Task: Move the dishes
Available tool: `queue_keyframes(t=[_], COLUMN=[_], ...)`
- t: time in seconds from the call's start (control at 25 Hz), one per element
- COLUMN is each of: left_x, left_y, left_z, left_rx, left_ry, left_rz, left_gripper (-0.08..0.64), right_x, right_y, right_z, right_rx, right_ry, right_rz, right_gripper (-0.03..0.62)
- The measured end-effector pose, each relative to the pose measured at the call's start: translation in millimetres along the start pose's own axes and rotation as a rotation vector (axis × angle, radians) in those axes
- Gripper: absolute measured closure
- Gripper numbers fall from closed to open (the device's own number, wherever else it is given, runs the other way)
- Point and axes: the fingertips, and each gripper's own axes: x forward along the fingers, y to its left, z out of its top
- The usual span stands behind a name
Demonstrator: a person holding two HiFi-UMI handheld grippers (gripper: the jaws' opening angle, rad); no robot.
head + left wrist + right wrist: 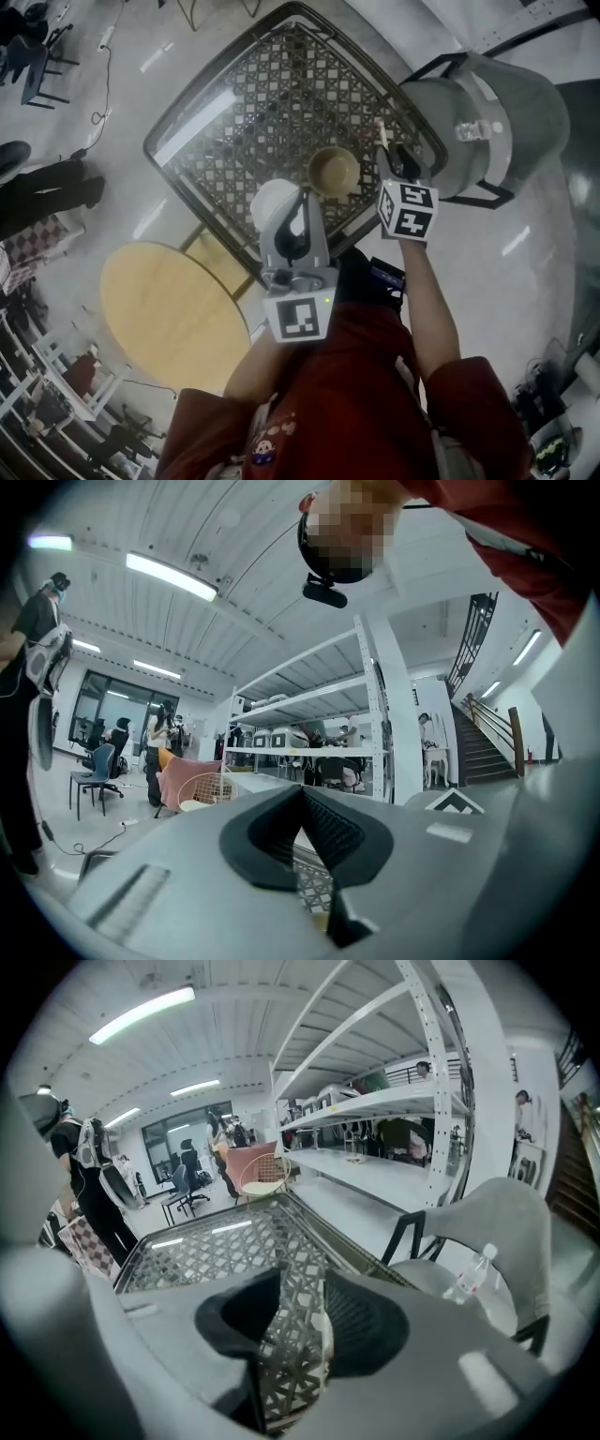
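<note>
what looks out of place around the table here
Only the clear plastic bottle: it lies on the seat of the grey chair beside the lattice table, not on a table. The tan bowl and white dish sit on the lattice table, nothing spilled.

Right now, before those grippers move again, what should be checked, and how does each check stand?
1. Right gripper open, nothing between its jaws: ok.
2. Left gripper ready to grasp: not ok; shut, empty.
3. Round tan bowl upright on the lattice-topped metal table: ok.
4. Round white dish fully visible: not ok; the left gripper covers part.
5. Clear plastic bottle on the grey chair, off the table: ok.
</note>
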Motion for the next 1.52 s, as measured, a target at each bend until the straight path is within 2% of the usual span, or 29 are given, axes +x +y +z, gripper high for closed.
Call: queue_keyframes(t=[0.28,0.44,0.64,0.72,0.96,1.16,1.52], left_x=[-26.0,-35.9,-44.8,-49.4,-70.4,-96.5,-179.5], left_y=[22.0,31.0,43.7,49.5,67.5,90.7,161.1], left_z=[15.7,27.6,44.6,52.6,71.2,81.6,97.3], left_rx=[-0.042,-0.038,-0.038,-0.031,-0.019,-0.012,0.042], left_ry=[-0.020,-0.030,-0.039,-0.052,-0.105,-0.122,-0.151], left_rz=[0.043,0.046,0.062,0.069,0.114,0.183,0.428], left_gripper=[0.554,0.554,0.554,0.554,0.554,0.554,0.554], right_x=[-62.0,-102.2,-165.1,-183.4,-201.9,-208.3,-222.1], right_y=[42.5,67.1,93.8,104.9,135.4,174.9,290.9], right_z=[62.8,100.1,144.0,154.5,162.5,165.0,154.8], right_rx=[-0.052,-0.087,-0.149,-0.178,-0.192,-0.214,-0.304], right_ry=[-0.225,-0.371,-0.603,-0.659,-0.695,-0.702,-0.706], right_rz=[0.039,0.066,0.073,0.085,0.142,0.221,0.477], right_gripper=[0.451,0.451,0.451,0.451,0.451,0.451,0.451])
